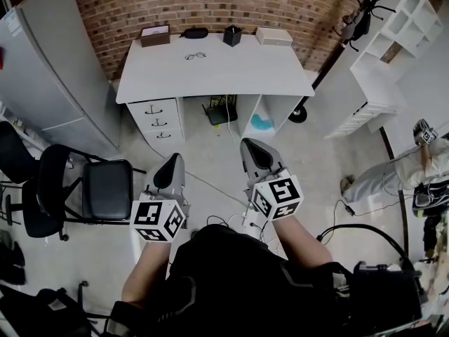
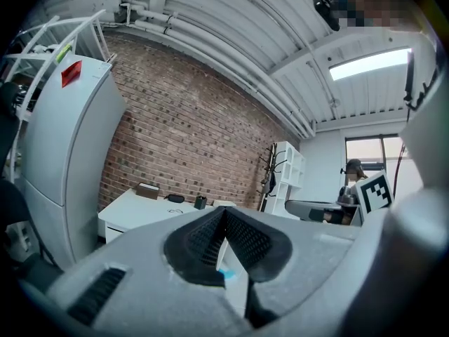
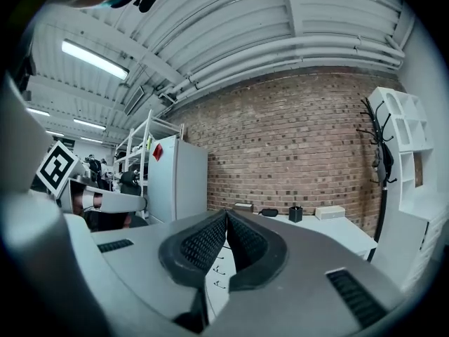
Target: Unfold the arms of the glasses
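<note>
The glasses (image 1: 196, 55) are lying toward the back of the white worktop (image 1: 210, 79) that is standing against the brick wall (image 1: 210, 5) between a refrigerator (image 1: 49, 76) and white shelving (image 1: 403, 20), while the left gripper (image 1: 172, 161) and right gripper (image 1: 252, 148) are hovering well apart from it, fingers pressed together on nothing.
</note>
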`<state>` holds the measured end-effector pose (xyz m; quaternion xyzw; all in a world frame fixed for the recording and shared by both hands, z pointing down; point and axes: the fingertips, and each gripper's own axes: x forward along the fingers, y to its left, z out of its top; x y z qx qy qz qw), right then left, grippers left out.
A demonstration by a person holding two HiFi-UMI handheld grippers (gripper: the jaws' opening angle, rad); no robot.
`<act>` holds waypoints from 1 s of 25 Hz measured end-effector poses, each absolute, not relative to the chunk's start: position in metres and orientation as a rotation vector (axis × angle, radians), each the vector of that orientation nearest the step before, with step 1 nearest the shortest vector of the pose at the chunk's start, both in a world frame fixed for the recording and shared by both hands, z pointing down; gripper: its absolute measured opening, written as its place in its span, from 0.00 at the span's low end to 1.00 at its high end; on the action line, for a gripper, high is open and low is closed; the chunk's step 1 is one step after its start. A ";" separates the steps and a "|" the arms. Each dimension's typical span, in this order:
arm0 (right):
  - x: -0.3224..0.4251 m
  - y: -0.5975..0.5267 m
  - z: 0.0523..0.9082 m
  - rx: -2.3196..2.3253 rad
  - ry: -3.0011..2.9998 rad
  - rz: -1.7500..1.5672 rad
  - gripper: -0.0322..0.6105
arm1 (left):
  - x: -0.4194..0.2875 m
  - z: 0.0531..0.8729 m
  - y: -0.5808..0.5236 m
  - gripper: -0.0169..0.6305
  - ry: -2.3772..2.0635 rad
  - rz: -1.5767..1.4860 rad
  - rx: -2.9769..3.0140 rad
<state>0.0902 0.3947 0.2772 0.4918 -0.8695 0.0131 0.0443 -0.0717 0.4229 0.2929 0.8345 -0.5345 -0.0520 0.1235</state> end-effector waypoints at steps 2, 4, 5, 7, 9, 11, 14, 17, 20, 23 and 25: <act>0.083 0.394 0.279 1.516 -2.641 0.045 0.06 | -0.082 0.295 0.422 0.04 -1.549 -0.160 2.432; 0.076 0.394 0.279 1.530 -2.628 0.041 0.06 | -0.093 0.295 0.420 0.04 -1.542 -0.179 2.426; 0.072 0.394 0.278 1.536 -2.624 0.034 0.06 | -0.098 0.295 0.419 0.04 -1.537 -0.190 2.426; 0.063 0.394 0.278 1.544 -2.621 0.025 0.06 | -0.106 0.296 0.417 0.04 -1.523 -0.201 2.433; 0.056 0.395 0.279 1.548 -2.619 0.030 0.06 | -0.113 0.299 0.416 0.04 -1.512 -0.195 2.437; 0.053 0.393 0.278 1.551 -2.621 0.043 0.06 | -0.117 0.302 0.415 0.04 -1.512 -0.191 2.428; 0.054 0.387 0.277 1.566 -2.630 0.071 0.06 | -0.119 0.303 0.412 0.04 -1.529 -0.168 2.431; 0.054 0.376 0.278 1.581 -2.652 0.109 0.06 | -0.119 0.303 0.403 0.04 -1.551 -0.148 2.446; 0.054 0.363 0.277 1.570 -2.677 0.114 0.06 | -0.112 0.299 0.390 0.04 -1.572 -0.135 2.458; 0.055 0.345 0.276 1.558 -2.696 0.124 0.06 | -0.102 0.294 0.374 0.04 -1.584 -0.128 2.473; 0.057 0.331 0.276 1.548 -2.703 0.129 0.06 | -0.099 0.293 0.362 0.04 -1.596 -0.126 2.464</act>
